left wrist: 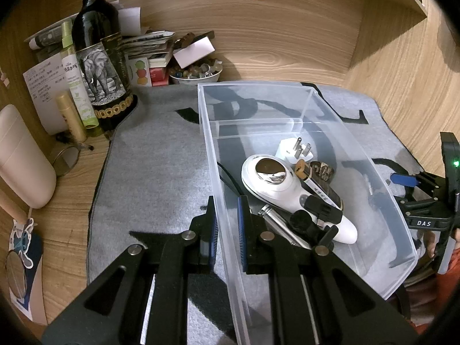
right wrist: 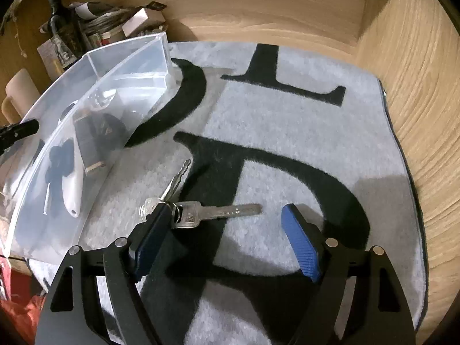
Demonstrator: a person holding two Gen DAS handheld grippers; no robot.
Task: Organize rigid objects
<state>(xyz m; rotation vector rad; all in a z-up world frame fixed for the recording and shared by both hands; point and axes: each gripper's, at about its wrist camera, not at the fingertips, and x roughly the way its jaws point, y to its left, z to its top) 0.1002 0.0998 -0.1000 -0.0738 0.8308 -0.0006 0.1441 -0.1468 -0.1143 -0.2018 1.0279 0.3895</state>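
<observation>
Blue-padded, the right gripper (right wrist: 227, 230) stands with its jaws wide apart over the grey felt mat (right wrist: 287, 132), nothing between the pads; the left-hand pad sits directly over the ring end of the bunch of keys (right wrist: 198, 210), which lies flat on the mat just outside the near wall of the clear plastic bin (right wrist: 95, 132). Judgement: the step in hand is picking up the keys, and the gripper should shift so the key heads fall midway between the pads before closing, coming down close to the mat, since flat blades may otherwise slip or fan out. The left gripper (left wrist: 227, 227) is closed on the bin's side wall, steadying it; that hold should be kept. Further in, the bin (left wrist: 399, 224) already contains a white handheld device (left wrist: 276, 178), a battery (left wrist: 302, 170) and a white plug adapter (left wrist: 290, 149), with free floor at its near end for the keys. Beyond, a wine bottle (left wrist: 97, 57) stands off the mat.
</observation>
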